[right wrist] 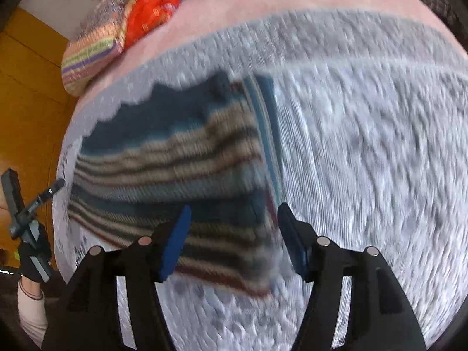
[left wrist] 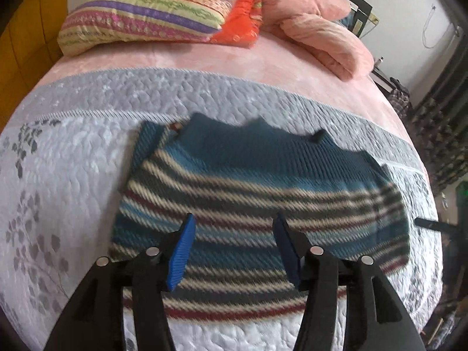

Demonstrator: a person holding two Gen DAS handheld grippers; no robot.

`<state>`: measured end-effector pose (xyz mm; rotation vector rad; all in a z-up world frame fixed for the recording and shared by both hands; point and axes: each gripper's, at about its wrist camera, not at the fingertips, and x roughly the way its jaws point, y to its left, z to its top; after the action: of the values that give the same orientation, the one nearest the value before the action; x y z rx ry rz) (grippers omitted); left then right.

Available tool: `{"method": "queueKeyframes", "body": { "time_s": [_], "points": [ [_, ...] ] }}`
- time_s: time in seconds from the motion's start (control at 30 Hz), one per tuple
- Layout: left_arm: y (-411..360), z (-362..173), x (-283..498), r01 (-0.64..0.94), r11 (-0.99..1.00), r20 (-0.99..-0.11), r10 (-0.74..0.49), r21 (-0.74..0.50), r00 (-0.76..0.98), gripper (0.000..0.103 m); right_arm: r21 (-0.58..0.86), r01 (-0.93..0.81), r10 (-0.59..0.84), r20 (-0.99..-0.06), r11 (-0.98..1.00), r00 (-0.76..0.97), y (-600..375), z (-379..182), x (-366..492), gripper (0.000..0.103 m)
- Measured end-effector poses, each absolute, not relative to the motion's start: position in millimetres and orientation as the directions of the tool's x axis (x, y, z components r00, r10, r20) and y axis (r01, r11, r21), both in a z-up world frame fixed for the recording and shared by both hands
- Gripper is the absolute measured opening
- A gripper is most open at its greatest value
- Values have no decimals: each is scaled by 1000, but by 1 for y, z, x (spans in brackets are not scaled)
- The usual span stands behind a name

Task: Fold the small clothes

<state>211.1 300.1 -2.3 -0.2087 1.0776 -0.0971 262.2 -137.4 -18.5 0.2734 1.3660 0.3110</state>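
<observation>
Sweater (left wrist: 257,199) spread flat mid-frame on quilt (left wrist: 73,158), handy for folding. Left gripper (left wrist: 234,234) and right gripper (right wrist: 234,222) both gaping above it, empty, probably poised to grab edges.

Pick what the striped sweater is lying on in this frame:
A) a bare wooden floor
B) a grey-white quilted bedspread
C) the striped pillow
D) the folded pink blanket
B: the striped sweater lies flat on the grey-white quilted bedspread, well short of the striped pillow and the folded pink blanket at the far end of the bed; both pairs of tongs, left and right, are open above it.
</observation>
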Motion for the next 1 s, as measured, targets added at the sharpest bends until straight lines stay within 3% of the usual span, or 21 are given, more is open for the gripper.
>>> {"method": "queueKeyframes", "body": {
  "time_s": [0.07, 0.13, 0.2, 0.3, 0.43, 0.77, 1.0],
  "points": [
    [292, -9, 206, -11, 978, -868, -178, -207, 463, 56, 364, -60, 369, -917, 929, 152, -137, -31, 251, 59],
    [285, -18, 203, 0, 982, -876, -170, -191, 452, 56, 371, -57, 376, -918, 927, 128, -136, -43, 244, 49],
    [281, -27, 202, 11, 979, -874, -185, -202, 449, 56, 386, -62, 391, -913, 920, 114, -133, -50, 241, 29],
    [275, -40, 204, 33, 983, -879, -178, -182, 442, 56, 384, -100, 394, -911, 918, 123, -124, -47, 239, 13],
    [276, -56, 206, 37, 985, -893, -169, -169, 416, 56, 376, -139, 393, -910, 916, 134, -123, -32, 236, 12],
    [283, -66, 205, 59, 982, -890, -186, -178, 415, 59, 353, -112, 362, -929, 929, 79, -130, -65, 229, 12],
    [281, -68, 205, 60, 983, -887, -182, -173, 425, 59, 343, -97, 351, -933, 934, 75, -127, -72, 229, 23]
  ]
}}
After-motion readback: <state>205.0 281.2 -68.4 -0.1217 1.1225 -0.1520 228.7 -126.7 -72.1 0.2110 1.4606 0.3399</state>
